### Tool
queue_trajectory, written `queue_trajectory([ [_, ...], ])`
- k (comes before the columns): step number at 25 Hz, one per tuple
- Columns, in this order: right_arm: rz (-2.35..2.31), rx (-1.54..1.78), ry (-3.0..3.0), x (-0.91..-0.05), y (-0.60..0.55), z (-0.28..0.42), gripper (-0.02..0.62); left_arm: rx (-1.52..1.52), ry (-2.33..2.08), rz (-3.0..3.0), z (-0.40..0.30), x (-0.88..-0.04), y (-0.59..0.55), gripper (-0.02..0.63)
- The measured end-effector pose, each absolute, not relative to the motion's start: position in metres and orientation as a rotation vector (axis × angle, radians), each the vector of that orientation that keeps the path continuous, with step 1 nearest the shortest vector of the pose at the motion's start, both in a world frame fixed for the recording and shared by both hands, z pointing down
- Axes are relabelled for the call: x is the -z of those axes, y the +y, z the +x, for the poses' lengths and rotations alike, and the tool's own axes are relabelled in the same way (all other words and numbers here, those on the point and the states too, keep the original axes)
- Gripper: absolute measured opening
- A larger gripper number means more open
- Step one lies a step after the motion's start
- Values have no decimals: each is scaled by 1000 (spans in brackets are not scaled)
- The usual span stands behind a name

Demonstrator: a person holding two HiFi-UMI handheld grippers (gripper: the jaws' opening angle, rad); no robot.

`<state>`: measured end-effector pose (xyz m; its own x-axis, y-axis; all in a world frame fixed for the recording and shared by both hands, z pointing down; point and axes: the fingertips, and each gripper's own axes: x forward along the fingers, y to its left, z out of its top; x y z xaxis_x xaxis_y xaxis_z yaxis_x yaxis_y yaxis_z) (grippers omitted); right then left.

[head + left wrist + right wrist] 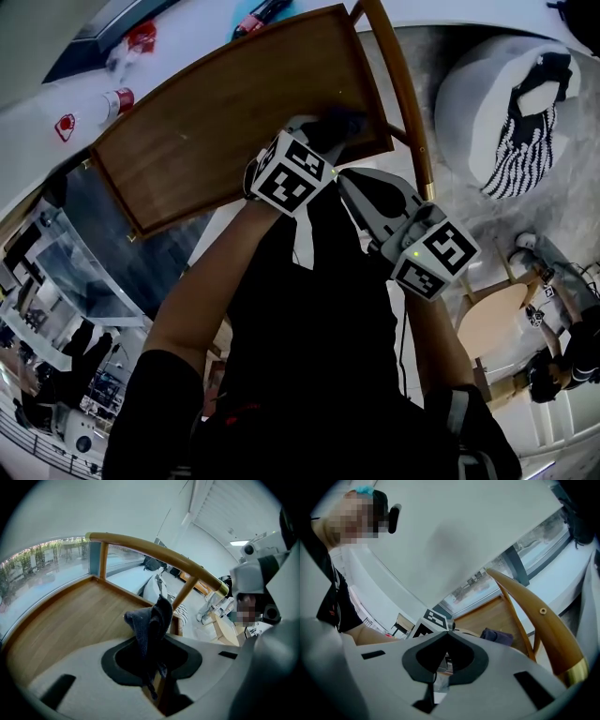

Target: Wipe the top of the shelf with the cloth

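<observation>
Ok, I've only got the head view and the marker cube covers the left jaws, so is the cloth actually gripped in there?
Observer: Yes. In the left gripper view the left gripper is shut on the dark cloth, which bunches up past the jaws over the wooden shelf top.
Operator: And is the right one holding anything?
Observer: No. In the right gripper view the right gripper has its jaws together with nothing between them.

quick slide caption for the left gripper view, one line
Left claw shut on a dark cloth, wooden shelf top and its curved rail beyond.
</observation>
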<state>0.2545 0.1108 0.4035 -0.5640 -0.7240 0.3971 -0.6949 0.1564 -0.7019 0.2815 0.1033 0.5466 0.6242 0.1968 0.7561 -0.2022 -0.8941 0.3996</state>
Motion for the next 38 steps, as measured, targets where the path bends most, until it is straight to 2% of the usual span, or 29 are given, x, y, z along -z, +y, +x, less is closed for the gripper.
queue_trajectory([
  [10,-1440,1391,2378,-397,105,257,5,-1063,61,2382,296,-537,106,120],
  [20,-1332,1353,2505,-377,83,215,5,-847,-96,2433,251,-489,67,120],
  [38,-1124,1162,2790,-301,37,99,5,-596,-496,2539,91,-367,0,121],
])
